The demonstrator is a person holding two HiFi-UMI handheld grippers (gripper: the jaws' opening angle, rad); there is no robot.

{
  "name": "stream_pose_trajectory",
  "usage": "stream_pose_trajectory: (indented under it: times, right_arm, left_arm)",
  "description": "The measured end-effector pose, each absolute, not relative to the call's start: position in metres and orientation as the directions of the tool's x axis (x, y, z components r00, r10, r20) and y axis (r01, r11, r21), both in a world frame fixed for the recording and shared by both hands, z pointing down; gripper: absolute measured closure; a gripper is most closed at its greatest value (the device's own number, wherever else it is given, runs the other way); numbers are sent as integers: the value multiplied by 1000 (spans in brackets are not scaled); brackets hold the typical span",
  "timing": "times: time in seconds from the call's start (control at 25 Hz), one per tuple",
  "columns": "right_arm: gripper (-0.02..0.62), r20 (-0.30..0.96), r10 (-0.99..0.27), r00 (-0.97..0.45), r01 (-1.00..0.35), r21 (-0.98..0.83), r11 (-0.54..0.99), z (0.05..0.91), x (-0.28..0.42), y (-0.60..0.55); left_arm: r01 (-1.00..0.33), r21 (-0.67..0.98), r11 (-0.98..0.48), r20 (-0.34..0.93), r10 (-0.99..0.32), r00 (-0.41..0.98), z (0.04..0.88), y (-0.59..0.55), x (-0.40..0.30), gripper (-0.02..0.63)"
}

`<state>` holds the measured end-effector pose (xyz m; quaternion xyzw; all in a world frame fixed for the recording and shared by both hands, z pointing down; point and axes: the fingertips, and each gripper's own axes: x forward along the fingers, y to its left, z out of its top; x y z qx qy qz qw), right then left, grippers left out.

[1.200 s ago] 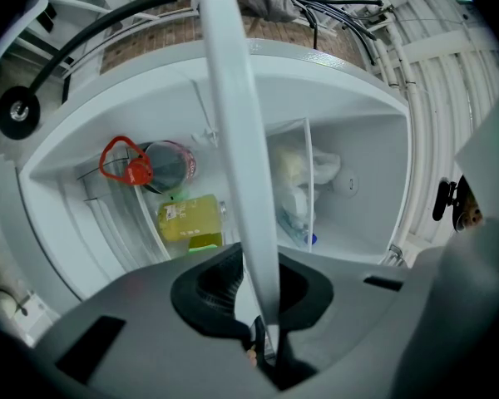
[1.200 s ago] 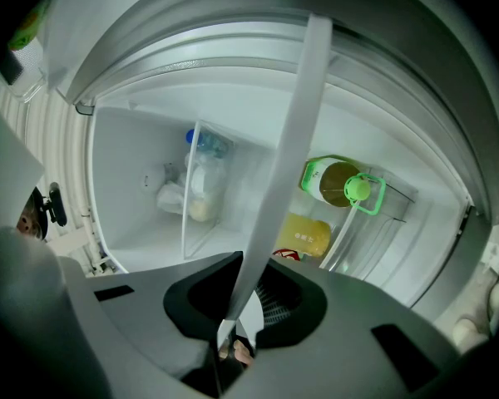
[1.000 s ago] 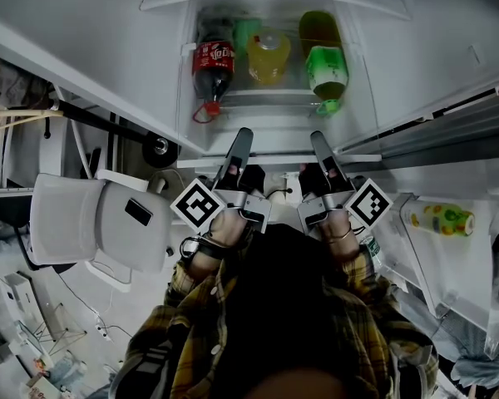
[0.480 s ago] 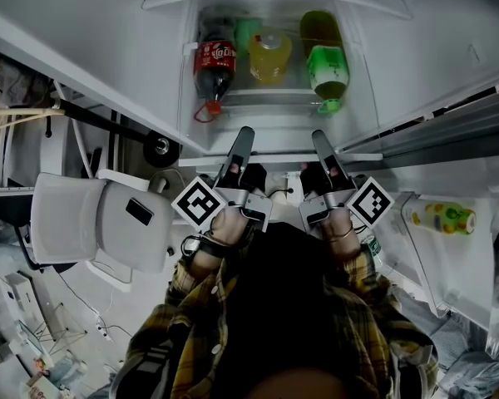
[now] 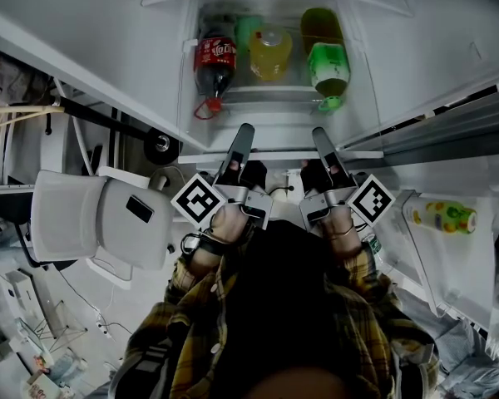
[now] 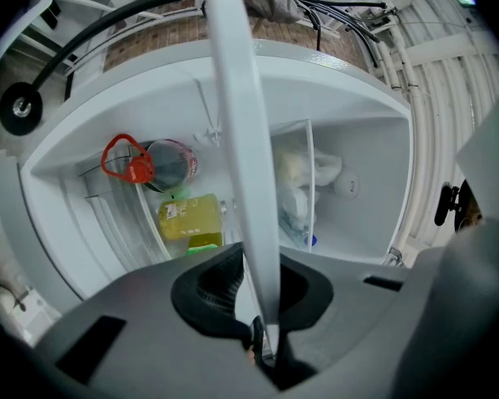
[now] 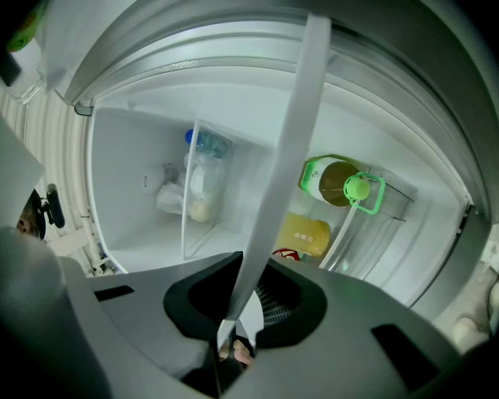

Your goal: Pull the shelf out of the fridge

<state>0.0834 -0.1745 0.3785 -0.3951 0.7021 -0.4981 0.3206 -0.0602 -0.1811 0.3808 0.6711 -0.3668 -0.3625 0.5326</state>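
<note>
Now, left gripper (image 5: 244, 131) and right gripper (image 5: 319, 135), jaws tight on the shelf (image 5: 279, 158) edge; fridge (image 5: 270, 121) open, white chair (image 5: 100, 223) beside.

We are looking steeply down from overhead; both gripper views are peering closely along the shared thin white shelf edge (image 6: 239, 165).

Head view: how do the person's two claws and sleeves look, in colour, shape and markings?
The left claw and the right claw are long, grey and tapering. Each carries a white cube with a black square marker. The sleeves are yellow-and-dark plaid. A dark band circles the left wrist.
</note>
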Motion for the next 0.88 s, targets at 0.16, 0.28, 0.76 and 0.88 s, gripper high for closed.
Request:
stream_pose_trajectory:
  times: [0.16, 0.28, 0.76, 0.88]
  right_arm:
    - [543, -53, -874, -483, -232, -955, 186, 380, 84, -175]
    - [543, -52, -873, -486, -231, -955, 185, 380, 84, -175]
    - [545, -57, -871, -487, -225, -956, 188, 379, 84, -175]
    - [545, -53, -873, -485, -225, -957, 183, 380, 84, -175]
  left_arm:
    - [-95, 983, -158, -97, -880, 465, 381, -181, -60, 568]
    - [-89, 983, -159, -101, -881, 462, 381, -182, -60, 568]
    - [-98, 983, -157, -95, -882, 462, 381, -181, -60, 569]
    - [-95, 983, -158, -97, -881, 463, 381, -182, -60, 569]
